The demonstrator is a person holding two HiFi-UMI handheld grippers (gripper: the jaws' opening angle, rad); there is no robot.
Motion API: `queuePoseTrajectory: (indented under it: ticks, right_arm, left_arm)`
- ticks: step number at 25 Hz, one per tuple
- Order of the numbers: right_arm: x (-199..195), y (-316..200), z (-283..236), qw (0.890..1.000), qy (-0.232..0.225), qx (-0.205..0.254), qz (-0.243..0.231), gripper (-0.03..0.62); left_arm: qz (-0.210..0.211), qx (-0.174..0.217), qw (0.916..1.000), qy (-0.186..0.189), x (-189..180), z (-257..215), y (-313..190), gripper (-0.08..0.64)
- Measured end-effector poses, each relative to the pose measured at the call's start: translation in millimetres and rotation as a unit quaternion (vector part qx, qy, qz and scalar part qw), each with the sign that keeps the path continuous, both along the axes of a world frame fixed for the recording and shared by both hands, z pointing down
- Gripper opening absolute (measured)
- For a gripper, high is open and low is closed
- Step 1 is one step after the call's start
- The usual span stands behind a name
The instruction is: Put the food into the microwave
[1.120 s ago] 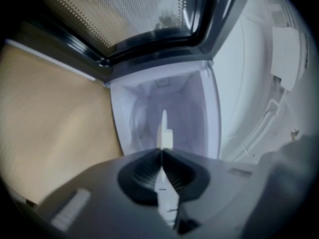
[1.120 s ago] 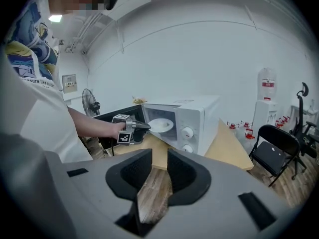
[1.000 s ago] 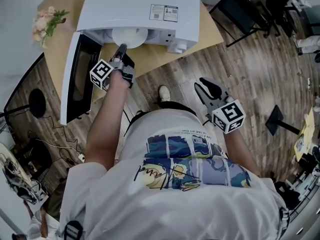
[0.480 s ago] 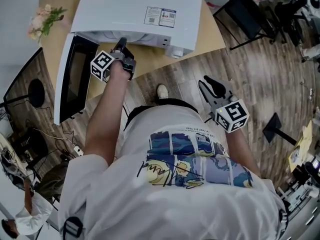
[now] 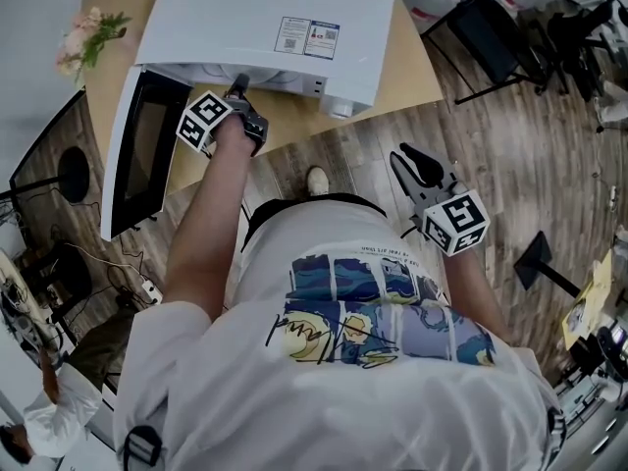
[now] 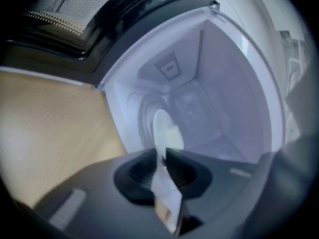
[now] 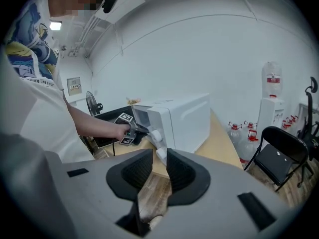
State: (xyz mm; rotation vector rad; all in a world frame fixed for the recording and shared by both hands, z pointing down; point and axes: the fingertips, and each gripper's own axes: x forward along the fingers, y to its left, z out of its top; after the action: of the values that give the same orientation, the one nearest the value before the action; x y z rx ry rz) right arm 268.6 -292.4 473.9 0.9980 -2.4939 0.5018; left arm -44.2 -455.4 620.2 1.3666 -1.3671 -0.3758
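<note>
My left gripper (image 5: 238, 86) is at the mouth of the white microwave (image 5: 275, 18), which stands on a wooden table (image 5: 412, 62) with its door (image 5: 137, 155) swung open to the left. In the left gripper view I look straight into the pale cavity. The plate (image 6: 162, 128) with a pale piece of food (image 6: 173, 133) on it is already inside, and its near rim reaches down into the gap between my jaws. Those jaws are opening: the pads stand a little apart on either side of the rim, and I see no pinch on it. From the head view the plate is hidden under the microwave's top. My right gripper (image 5: 407, 160) hangs well to the right of the table, over the wooden floor (image 5: 510, 165). Its jaws are a narrow gap apart with nothing between them, and only floorboards show through. The right gripper view also takes in the microwave from its right side, with my left hand at the opening. A small bunch of flowers (image 5: 88, 42) sits at the table's far left corner.
</note>
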Motion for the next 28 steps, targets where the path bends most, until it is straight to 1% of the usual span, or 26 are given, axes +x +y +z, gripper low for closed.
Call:
queuePoseTrajectory:
  ticks: [3, 6, 8, 10, 11, 12, 14, 17, 22, 24, 28]
  right_arm:
    - [2, -3, -1, 1.000, -0.001, 0.003, -0.002, 0.080]
    - [3, -4, -2, 1.000, -0.002, 0.004, -0.005, 0.080]
    - [3, -5, -2, 1.000, -0.003, 0.005, -0.006, 0.080]
    - [1, -6, -1, 1.000, -0.004, 0.006, -0.009, 0.080]
    - [0, -5, -1, 1.000, -0.005, 0.006, -0.010, 0.078]
    - [-2, -4, -2, 1.000, -0.005, 0.006, -0.011, 0.078]
    - [-4, -3, -2, 1.000, -0.006, 0.007, -0.012, 0.078]
    - [-10, 0, -1, 1.000, -0.007, 0.006, -0.015, 0.078]
    - [-30, 9, -1, 1.000, -0.008, 0.008, -0.023, 0.067]
    - [-40, 13, -1, 1.000, -0.009, 0.010, -0.028, 0.058]
    - [-64, 26, 0, 0.999, -0.011, 0.010, -0.035, 0.038]
  left_arm:
    - [0.012, -0.007, 0.9981, -0.059, 0, -2, -1, 0.073]
    - [0.030, -0.018, 0.9905, -0.133, -1, -5, -1, 0.092]
    - [0.045, -0.028, 0.9809, -0.187, -2, -6, -1, 0.107]
    - [0.061, -0.039, 0.9686, -0.238, -3, -6, 0, 0.137]
    - [0.068, -0.042, 0.9632, -0.256, -3, -5, 1, 0.158]
    - [0.073, -0.043, 0.9592, -0.270, -3, -5, 2, 0.162]
    - [0.079, -0.039, 0.9552, -0.282, -4, -8, 4, 0.178]
    - [0.088, -0.026, 0.9531, -0.288, -4, -14, 8, 0.179]
    - [0.118, -0.001, 0.9498, -0.290, -5, -28, 25, 0.179]
    - [0.136, 0.015, 0.9467, -0.292, -5, -35, 33, 0.162]
    - [0.182, 0.048, 0.9355, -0.299, -2, -51, 57, 0.106]
